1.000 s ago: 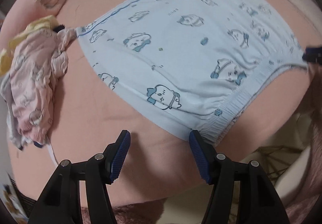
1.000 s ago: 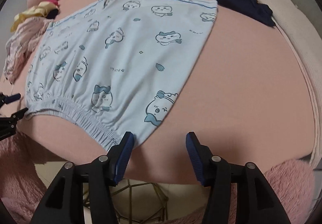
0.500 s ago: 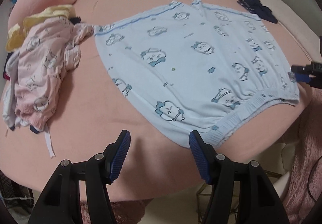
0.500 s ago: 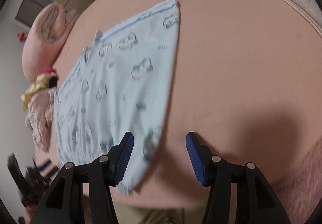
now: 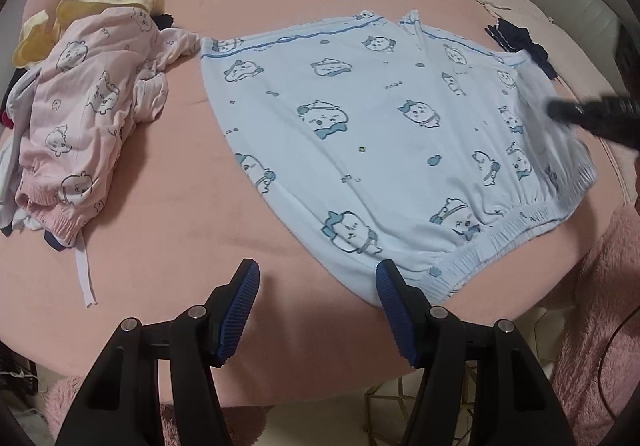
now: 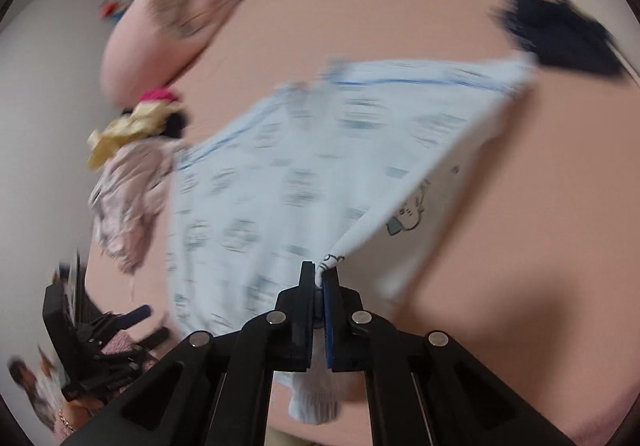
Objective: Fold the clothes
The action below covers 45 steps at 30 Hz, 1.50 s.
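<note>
Light blue shorts spread flat on the pink surface, pink printed garment pile to their left, left gripper fingers apart and empty at their near waistband corner, right gripper fingers clenched on their right edge, lifting it, dark navy garment beyond their far right corner

Your right wrist view is smeared: the prints on the blue shorts are only streaks, and the dark cloth behind the shorts has no clear shape. In your left wrist view, the right gripper over the shorts' right edge is blurred and cut off.
</note>
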Motion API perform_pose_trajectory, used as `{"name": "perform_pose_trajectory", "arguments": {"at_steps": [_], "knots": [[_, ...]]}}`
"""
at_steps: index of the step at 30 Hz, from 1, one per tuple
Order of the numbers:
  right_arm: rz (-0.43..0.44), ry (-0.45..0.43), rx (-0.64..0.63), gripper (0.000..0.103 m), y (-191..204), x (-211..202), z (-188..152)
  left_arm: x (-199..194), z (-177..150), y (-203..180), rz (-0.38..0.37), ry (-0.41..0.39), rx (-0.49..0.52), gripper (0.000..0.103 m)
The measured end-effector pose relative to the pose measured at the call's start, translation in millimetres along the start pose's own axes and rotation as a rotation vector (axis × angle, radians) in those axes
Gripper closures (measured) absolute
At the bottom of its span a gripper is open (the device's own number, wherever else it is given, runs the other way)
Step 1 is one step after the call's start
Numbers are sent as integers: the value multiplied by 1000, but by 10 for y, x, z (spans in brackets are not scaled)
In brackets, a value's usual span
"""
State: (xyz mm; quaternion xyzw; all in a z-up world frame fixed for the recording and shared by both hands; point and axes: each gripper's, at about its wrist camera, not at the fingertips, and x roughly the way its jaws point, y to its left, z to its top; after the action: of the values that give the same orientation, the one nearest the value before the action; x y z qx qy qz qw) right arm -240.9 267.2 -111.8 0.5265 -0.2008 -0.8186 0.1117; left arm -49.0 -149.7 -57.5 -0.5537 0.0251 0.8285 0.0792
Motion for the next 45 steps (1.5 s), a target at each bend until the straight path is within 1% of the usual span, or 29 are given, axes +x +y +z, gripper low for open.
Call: {"name": "perform_pose_trajectory", "arguments": {"at_steps": [2,3,5,6,8,10,11,12,13,14,15,17,18,20,21,22,23,24,25,28,30,31,32,33,35,39,42,44,45], "knots": [[4,39,-48,100,481,383,-26,5,-5,20,-19,0,-17,45],[5,89,-78,99,632,628,-50,10,-4,42,-38,3,-30,45],[-46,260,-115,97,794,1055,-98,21,13,48,-71,11,-46,45],[-60,277,-112,95,822,1063,-132,14,32,51,-90,9,-48,45],[0,180,-113,92,874,762,-149,-18,90,32,-157,-9,-40,45],[69,69,-109,63,858,322,-177,-29,206,-68,-257,-23,-42,45],[86,-6,-109,57,829,61,-222,-23,281,-127,-300,-28,-42,45],[76,-57,-114,55,795,-103,-270,5,373,-219,-336,-32,-34,45],[32,-96,-118,55,769,-241,-342,42,471,-332,-369,-34,-22,45],[-45,-112,-119,55,689,-315,-407,89,553,-422,-394,-29,-14,45],[-112,-124,-116,55,606,-379,-470,171,636,-528,-423,0,-6,45],[-145,-99,-51,55,387,-356,-559,361,750,-748,-477,78,7,45],[-152,-85,-19,55,285,-339,-603,441,779,-836,-487,115,7,45],[-169,-58,39,55,92,-303,-690,565,800,-980,-525,170,-4,45],[-184,-47,35,55,63,-276,-731,614,806,-1055,-540,189,-7,45],[-200,-36,31,55,37,-245,-769,639,819,-1116,-549,199,0,46],[-214,-21,24,55,28,-203,-795,652,837,-1169,-559,199,5,50],[-214,-13,18,55,16,-180,-814,665,853,-1200,-572,202,0,64],[-208,-8,14,55,11,-165,-826,679,869,-1223,-587,208,-7,67],[-220,1,-2,55,29,-180,-830,722,911,-1289,-615,237,-2,67],[-218,-13,-5,55,40,-214,-819,790,924,-1364,-605,266,1,67],[-214,-17,2,55,39,-223,-816,813,930,-1386,-607,264,3,81],[-214,-17,17,55,26,-225,-810,825,935,-1407,-612,256,6,91],[-216,-19,29,55,32,-219,-816,821,948,-1416,-621,247,2,95],[-216,-20,41,55,38,-229,-822,756,988,-1350,-644,217,-13,96],[-218,-16,27,55,62,-260,-803,607,1063,-1097,-647,165,-50,97],[-207,-2,7,55,115,-209,-763,616,1045,-933,-640,182,-58,96],[-201,4,12,55,143,-169,-747,690,996,-911,-612,220,-56,93],[-194,6,15,55,153,-154,-749,742,974,-912,-597,238,-61,89]]}}
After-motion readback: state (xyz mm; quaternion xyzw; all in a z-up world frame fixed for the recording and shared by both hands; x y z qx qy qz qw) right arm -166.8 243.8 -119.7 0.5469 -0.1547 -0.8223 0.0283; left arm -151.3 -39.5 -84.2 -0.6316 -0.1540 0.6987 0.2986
